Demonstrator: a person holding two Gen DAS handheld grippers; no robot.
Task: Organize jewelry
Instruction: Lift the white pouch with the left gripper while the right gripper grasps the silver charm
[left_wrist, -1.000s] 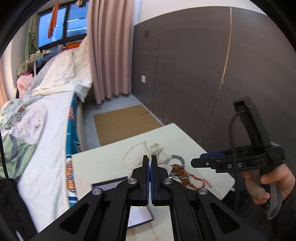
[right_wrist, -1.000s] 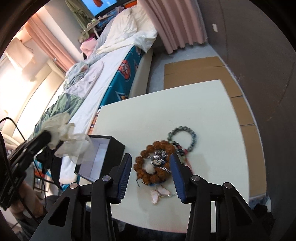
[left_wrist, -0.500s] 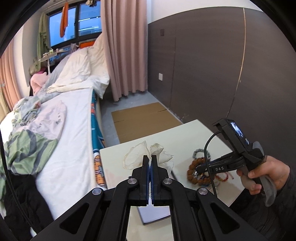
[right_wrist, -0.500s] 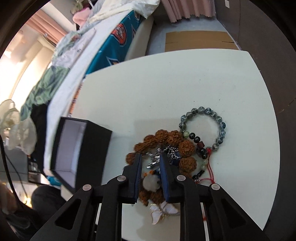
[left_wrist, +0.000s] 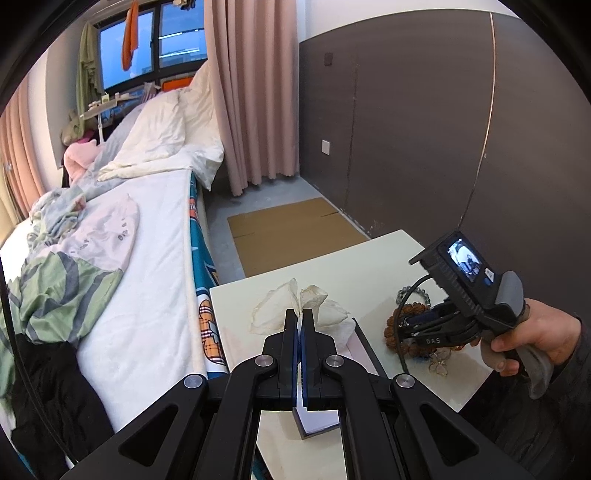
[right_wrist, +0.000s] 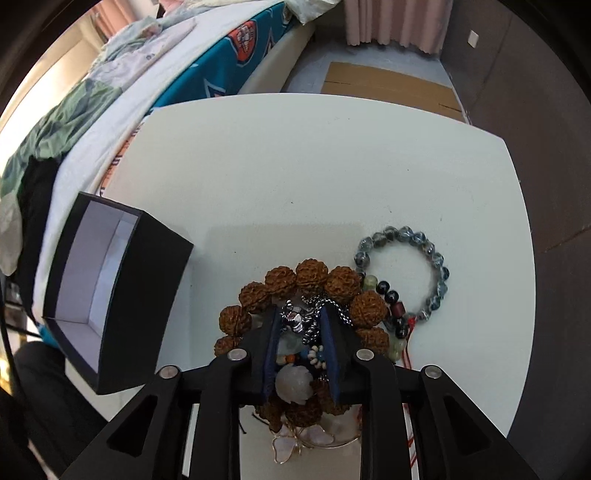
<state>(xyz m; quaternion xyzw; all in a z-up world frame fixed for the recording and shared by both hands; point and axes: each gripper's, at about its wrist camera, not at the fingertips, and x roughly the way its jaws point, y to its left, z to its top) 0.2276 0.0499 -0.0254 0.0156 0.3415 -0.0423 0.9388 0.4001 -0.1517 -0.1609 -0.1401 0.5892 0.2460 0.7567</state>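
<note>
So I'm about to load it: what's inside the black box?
The black box shows only a pale lining, with no jewelry visible. Its near inner wall is hidden by the rim.

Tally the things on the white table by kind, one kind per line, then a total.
Bead bracelets: 2, brown bracelet and grey bracelet
Silver chain pieces: 1, silver chain
Black boxes: 1, black box
Butterfly pendants: 1, butterfly pendant
Total: 5

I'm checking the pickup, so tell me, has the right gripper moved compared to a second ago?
Yes. The right gripper has dropped toward the white table, into the jewelry pile inside the brown bead bracelet, which looms larger; its jaws are now narrower.
</note>
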